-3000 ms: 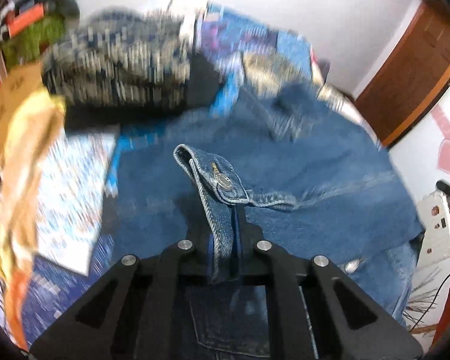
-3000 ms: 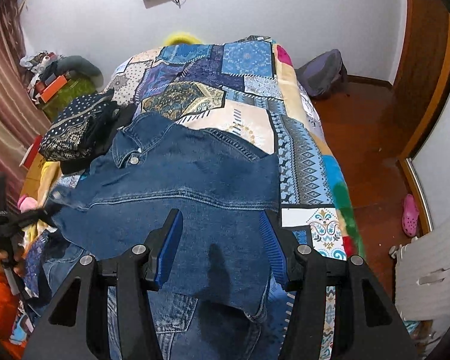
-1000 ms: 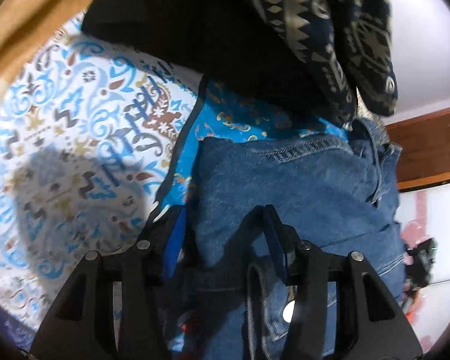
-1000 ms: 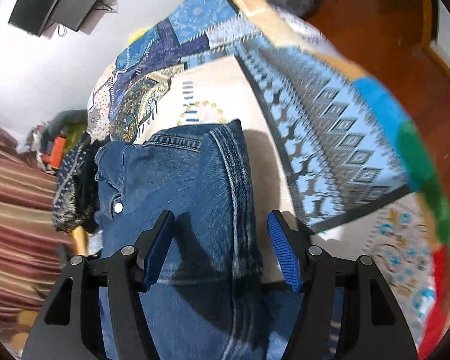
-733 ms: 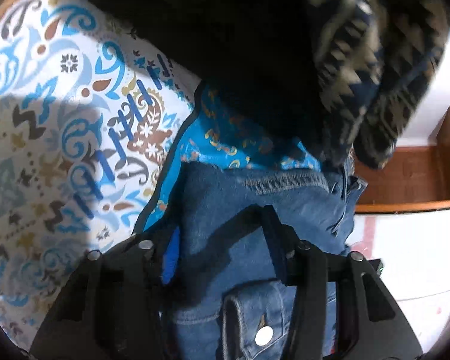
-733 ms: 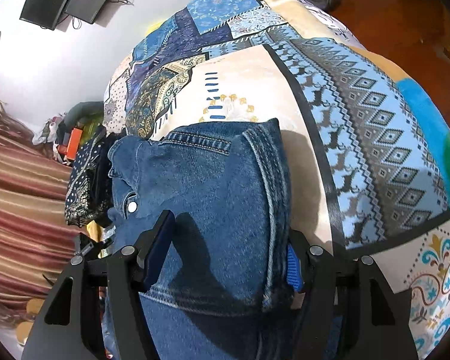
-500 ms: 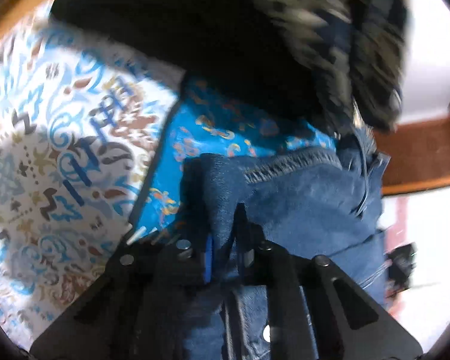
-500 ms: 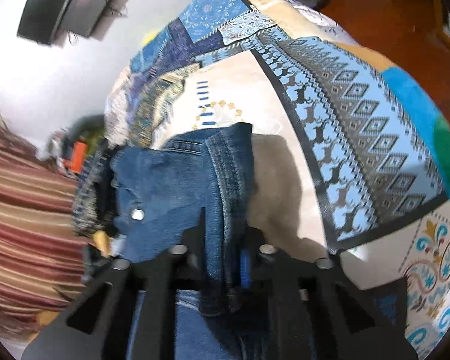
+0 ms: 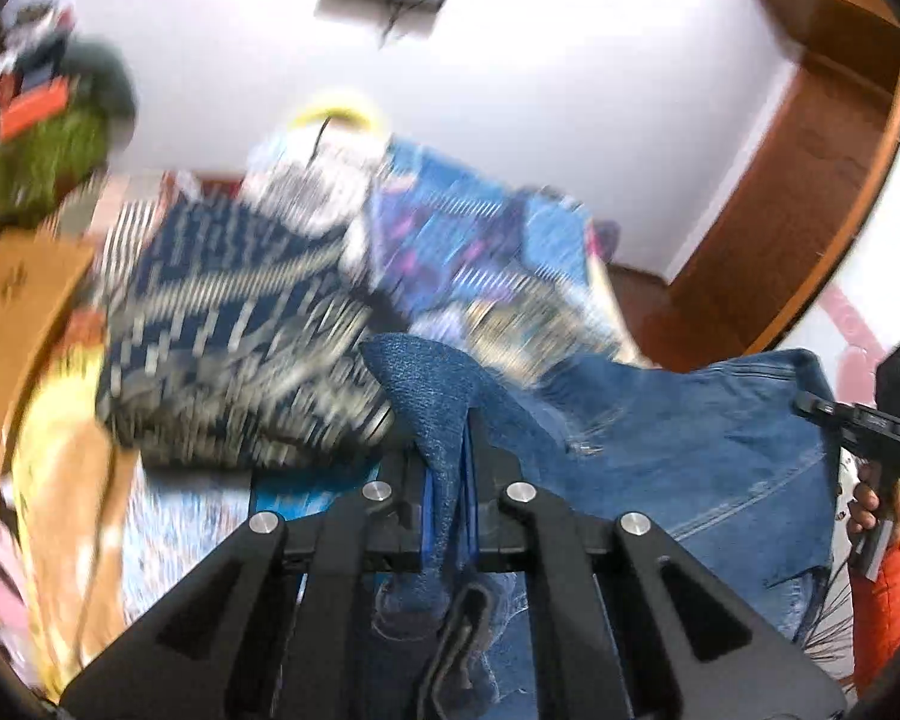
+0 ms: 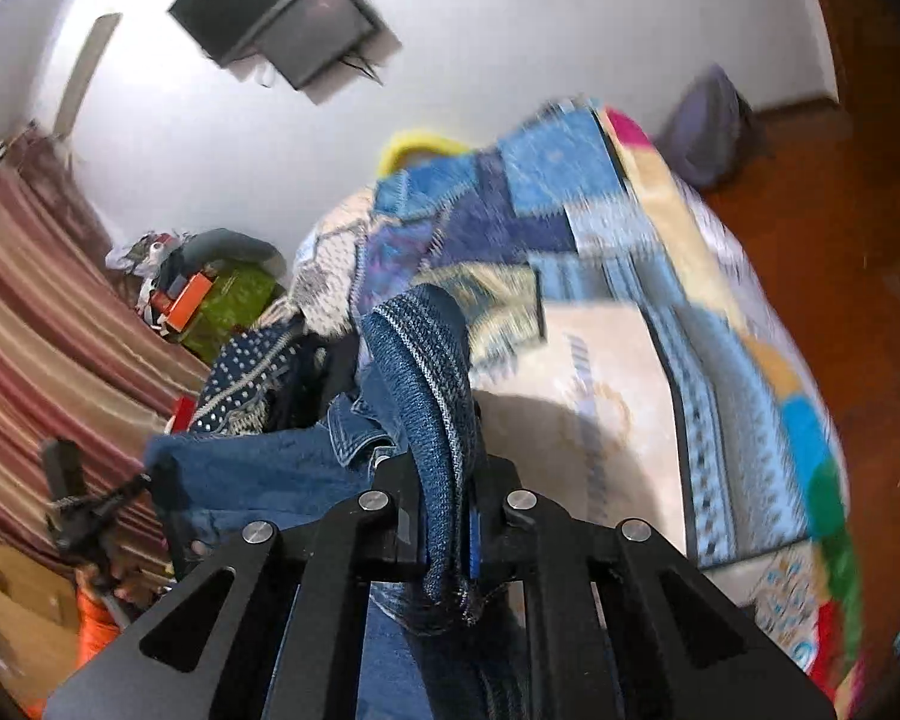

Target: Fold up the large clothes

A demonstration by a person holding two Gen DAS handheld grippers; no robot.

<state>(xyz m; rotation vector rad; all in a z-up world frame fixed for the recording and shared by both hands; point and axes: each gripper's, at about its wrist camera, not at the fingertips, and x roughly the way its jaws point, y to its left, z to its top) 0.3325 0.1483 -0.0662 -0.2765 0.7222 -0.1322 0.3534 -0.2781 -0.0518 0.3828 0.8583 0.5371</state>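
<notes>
Both grippers pinched the denim jacket (image 9: 690,450): left gripper (image 9: 448,516) and right gripper (image 10: 448,534) each clamped a fold, holding it off the bed (image 10: 630,390) near its foot edge. Step: lift for a fold. Next likely needs carrying both edges over together, evenly.

denim jacket (image 9: 690,444) | blue, stitched seams, metal button | raised off the patchwork bed cover, two pinched folds standing up, cloth stretched between them and sagging | rest hangs down toward the bed | partly blurred
</notes>
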